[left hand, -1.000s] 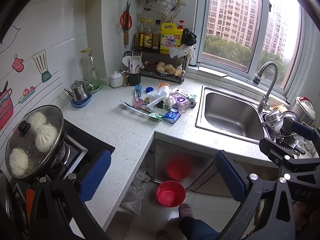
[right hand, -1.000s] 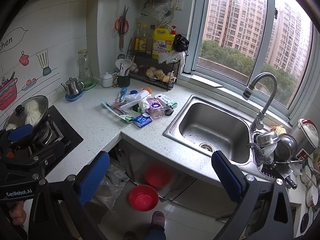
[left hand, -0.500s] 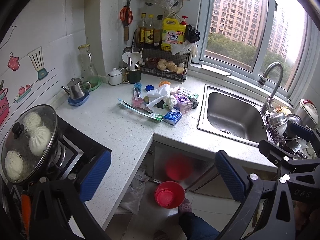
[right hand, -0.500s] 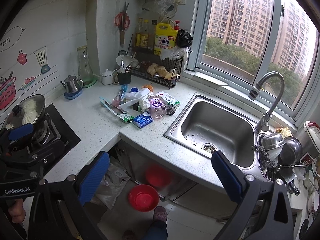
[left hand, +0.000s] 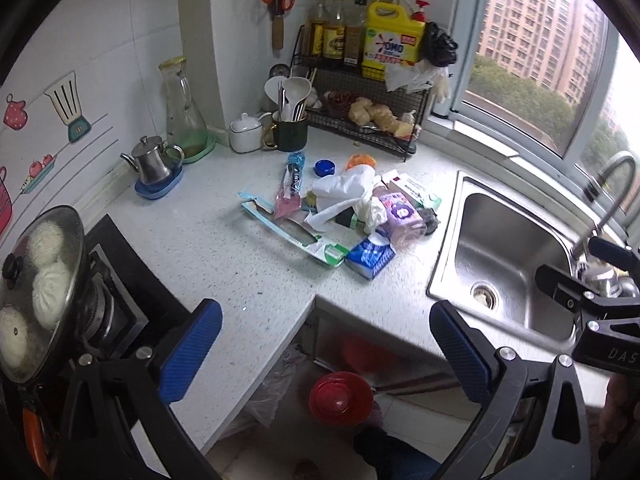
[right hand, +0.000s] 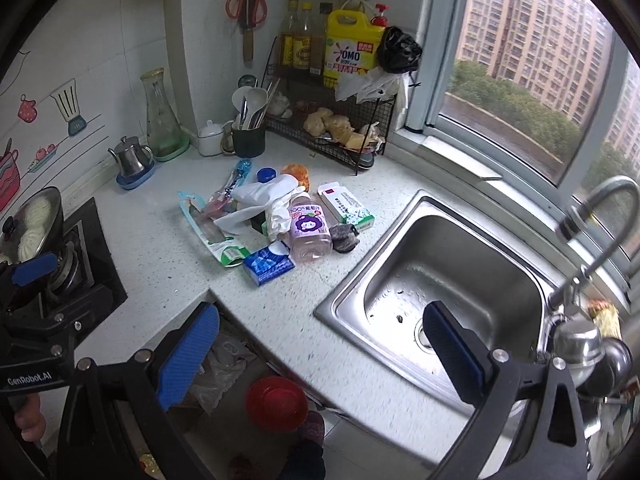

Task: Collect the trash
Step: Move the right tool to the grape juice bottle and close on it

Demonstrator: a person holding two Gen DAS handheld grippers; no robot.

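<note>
A pile of trash lies on the white countertop near the sink: a crumpled white tissue, a pink plastic bottle, a blue packet, a torn green-white box, a pink wrapper and a blue cap. The same pile shows in the right wrist view, with the bottle and blue packet. My left gripper is open and empty, short of the pile. My right gripper is open and empty over the counter edge.
A steel sink with a tap lies right of the pile. A lidded pan of buns sits on the stove at left. A wire rack with bottles, a kettle and a glass carafe stand behind. A red basin is on the floor.
Both grippers have moved forward and down toward the counter, so the trash pile looks larger and nearer. Both stay open.
</note>
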